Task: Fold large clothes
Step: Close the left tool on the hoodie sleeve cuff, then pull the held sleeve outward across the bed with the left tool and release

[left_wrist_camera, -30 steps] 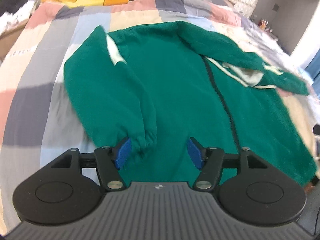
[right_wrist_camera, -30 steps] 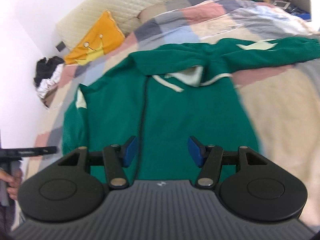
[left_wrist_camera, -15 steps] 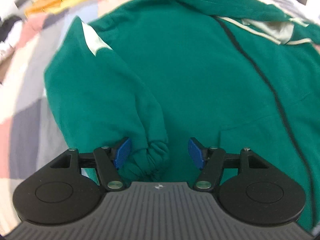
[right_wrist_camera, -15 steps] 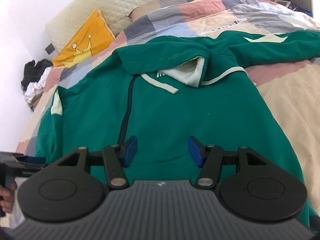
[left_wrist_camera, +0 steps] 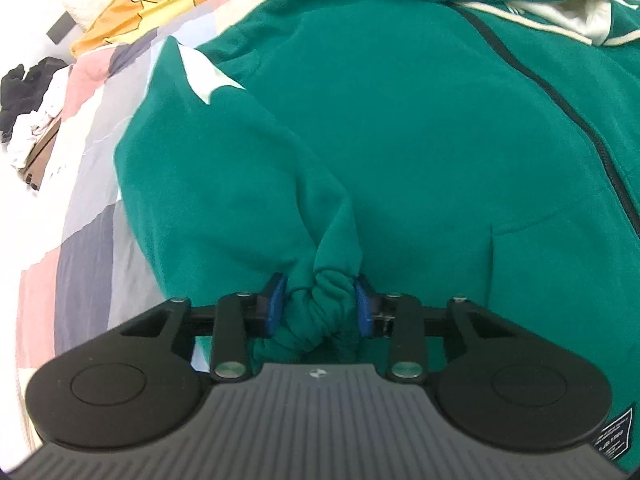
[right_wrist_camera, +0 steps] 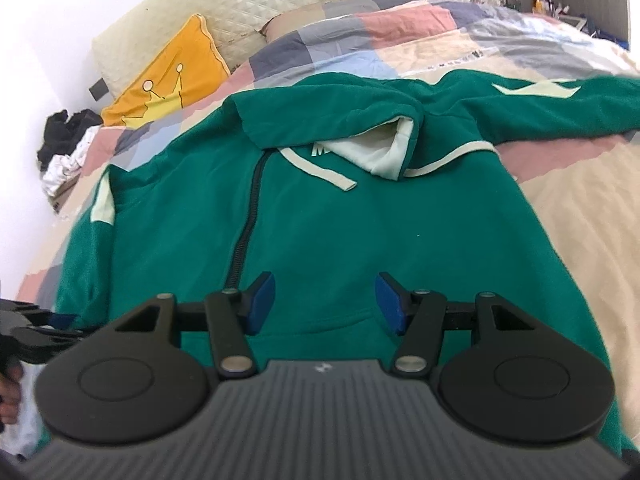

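A green zip-up hoodie [left_wrist_camera: 420, 140] lies spread front-up on a patchwork bedspread [left_wrist_camera: 80, 220]. Its left sleeve is folded down along the body, and the elastic cuff [left_wrist_camera: 324, 312] sits bunched between the blue pads of my left gripper [left_wrist_camera: 319, 306]. The jaws are closing, and both pads press on the cuff. In the right wrist view the hoodie [right_wrist_camera: 360, 220] fills the middle, with its other sleeve [right_wrist_camera: 560, 108] stretched out to the right. My right gripper [right_wrist_camera: 325, 302] hovers open over the lower front beside the zip, with nothing between its pads. The left gripper [right_wrist_camera: 40, 320] shows at that view's left edge.
A yellow cushion [right_wrist_camera: 168, 76] with a crown print leans on the quilted headboard [right_wrist_camera: 280, 4]. A heap of dark and white clothes [right_wrist_camera: 68, 140] lies beside the bed at the far left. Bare bedspread [right_wrist_camera: 560, 220] shows to the right of the hoodie.
Both grippers came down closer to the hoodie. The left jaws narrowed from wide around the cuff to pinching it. The right jaws kept their width.
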Tool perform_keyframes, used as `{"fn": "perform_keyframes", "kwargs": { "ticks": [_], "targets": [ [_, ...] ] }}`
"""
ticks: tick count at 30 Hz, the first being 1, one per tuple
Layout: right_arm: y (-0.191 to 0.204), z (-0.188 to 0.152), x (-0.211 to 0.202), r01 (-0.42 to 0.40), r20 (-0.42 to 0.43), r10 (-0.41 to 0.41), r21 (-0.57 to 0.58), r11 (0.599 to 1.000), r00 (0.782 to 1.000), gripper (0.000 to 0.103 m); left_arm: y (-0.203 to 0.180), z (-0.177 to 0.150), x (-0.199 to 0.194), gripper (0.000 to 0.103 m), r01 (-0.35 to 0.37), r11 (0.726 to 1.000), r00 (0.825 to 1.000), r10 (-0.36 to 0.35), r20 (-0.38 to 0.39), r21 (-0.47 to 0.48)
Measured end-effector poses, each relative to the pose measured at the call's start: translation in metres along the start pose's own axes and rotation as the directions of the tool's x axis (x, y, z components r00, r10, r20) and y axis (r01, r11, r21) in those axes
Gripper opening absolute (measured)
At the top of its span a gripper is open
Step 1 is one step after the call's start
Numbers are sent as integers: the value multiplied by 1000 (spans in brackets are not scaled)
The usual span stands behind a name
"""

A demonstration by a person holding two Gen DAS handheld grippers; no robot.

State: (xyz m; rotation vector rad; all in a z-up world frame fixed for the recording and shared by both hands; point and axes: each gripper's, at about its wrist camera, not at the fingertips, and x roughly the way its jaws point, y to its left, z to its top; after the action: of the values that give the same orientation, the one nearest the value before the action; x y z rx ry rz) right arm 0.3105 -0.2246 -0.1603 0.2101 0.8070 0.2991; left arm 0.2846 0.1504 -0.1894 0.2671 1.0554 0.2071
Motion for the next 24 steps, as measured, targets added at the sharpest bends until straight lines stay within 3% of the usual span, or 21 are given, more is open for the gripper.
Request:
{"fn": "perform_keyframes", "kwargs": {
  "ticks": [6,11,14,18,20,24],
  "targets": [
    [3,-7,3,57,9,-57,-57,997,998,58,37,-2,-33,34,-12,993,994,24,108,-113],
    [0,-10,8,47,11,-46,-44,998,999,58,102,2,-69,32,-30,976,976,74,202,-215],
    [-1,-11,9,34,28,-33,-29,999,999,58,157,3,-86,32,-24,946,968,104,230,-323],
    [0,-12,9,47,47,-46,-21,999,998,58,241,5,-99,31,-78,878,944,217,248,-472],
    [1,-11,10,47,53,-47,-14,999,998,58,287,7,-95,31,-109,827,935,274,226,-551],
    [7,-9,14,50,71,-49,-25,998,996,58,378,5,-71,30,-165,699,920,363,147,-696]
  ]
}}
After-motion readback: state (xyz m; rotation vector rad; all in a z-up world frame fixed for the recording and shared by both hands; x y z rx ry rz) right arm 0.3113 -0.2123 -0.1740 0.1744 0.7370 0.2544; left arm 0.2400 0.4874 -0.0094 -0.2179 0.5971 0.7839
